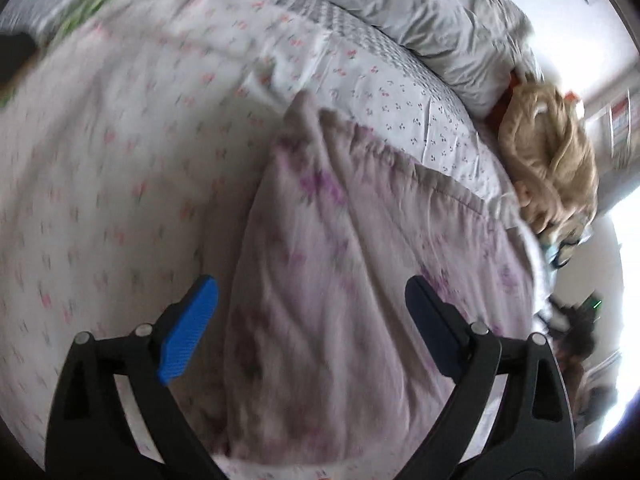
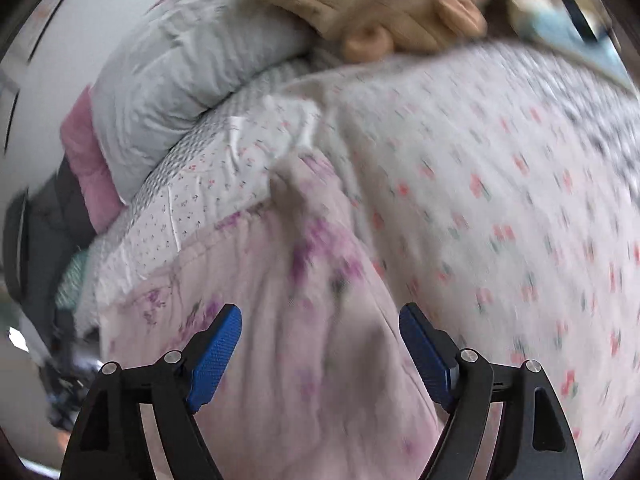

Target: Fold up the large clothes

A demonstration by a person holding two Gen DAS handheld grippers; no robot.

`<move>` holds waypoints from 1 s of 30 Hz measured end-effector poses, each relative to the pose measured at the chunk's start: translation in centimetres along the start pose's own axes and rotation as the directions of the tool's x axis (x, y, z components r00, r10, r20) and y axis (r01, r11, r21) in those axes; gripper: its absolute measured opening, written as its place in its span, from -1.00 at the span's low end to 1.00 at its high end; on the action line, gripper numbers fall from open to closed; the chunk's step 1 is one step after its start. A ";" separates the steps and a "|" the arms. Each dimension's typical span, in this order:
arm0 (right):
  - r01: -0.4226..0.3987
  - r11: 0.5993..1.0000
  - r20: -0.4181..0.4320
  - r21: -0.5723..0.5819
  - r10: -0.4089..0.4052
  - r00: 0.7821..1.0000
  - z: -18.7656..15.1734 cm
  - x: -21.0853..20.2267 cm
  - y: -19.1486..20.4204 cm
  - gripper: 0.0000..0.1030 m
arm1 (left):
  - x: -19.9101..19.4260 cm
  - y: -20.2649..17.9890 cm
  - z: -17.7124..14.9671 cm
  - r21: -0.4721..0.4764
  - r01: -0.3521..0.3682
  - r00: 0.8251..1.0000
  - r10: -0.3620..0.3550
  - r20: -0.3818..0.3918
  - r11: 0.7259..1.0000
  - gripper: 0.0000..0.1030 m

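Both fisheye views were taken from the wrists, looking steeply down along blue fingers [image 1: 188, 332] at close range onto a bed [image 1: 100, 180]. In the left wrist view, a pale floral garment [image 1: 320, 280] was seen from one side; in the right wrist view the same garment [image 2: 300, 340] was seen from the other. A grey pillow [image 1: 440, 20] and a tan plush toy [image 1: 552, 160] were shared by both views.
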State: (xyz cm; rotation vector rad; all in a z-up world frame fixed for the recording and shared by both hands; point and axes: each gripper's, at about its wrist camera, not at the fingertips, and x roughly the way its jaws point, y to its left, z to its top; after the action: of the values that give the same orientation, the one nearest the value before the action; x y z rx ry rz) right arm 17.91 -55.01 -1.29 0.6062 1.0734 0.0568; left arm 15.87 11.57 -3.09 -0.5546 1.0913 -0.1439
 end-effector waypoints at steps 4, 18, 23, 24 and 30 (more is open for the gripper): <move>-0.040 0.996 -0.044 0.083 0.044 0.998 -1.6 1.0 -2.1 0.60 | 0.1 2.2 -2.0 -0.084 0.028 1.000 -0.028 0.007 0.996 0.84; -0.063 0.992 -0.112 0.112 0.075 0.991 -3.6 5.8 -1.7 0.92 | 6.3 5.4 -3.0 -0.279 0.166 0.980 -0.189 -0.059 0.946 0.97; -0.018 0.998 -0.081 0.060 0.023 0.996 -4.0 8.6 0.1 0.98 | 7.3 3.7 -2.4 -0.231 0.151 0.985 -0.167 -0.050 0.961 0.97; -0.041 0.995 -0.057 0.088 0.046 0.997 -3.9 8.6 -0.1 0.95 | 7.4 3.4 -2.4 -0.218 0.141 0.986 -0.156 -0.052 0.966 0.95; -0.138 0.987 0.038 0.086 0.135 0.990 -3.8 5.7 0.8 -0.16 | 4.7 -0.2 -1.7 -0.060 0.069 0.997 -0.068 0.020 0.996 -0.25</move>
State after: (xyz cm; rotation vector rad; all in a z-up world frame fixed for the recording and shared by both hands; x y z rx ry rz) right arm 17.76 -50.85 -6.72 0.7579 1.0064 0.1188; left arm 16.62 9.04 -7.36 -0.6469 1.0621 -0.1657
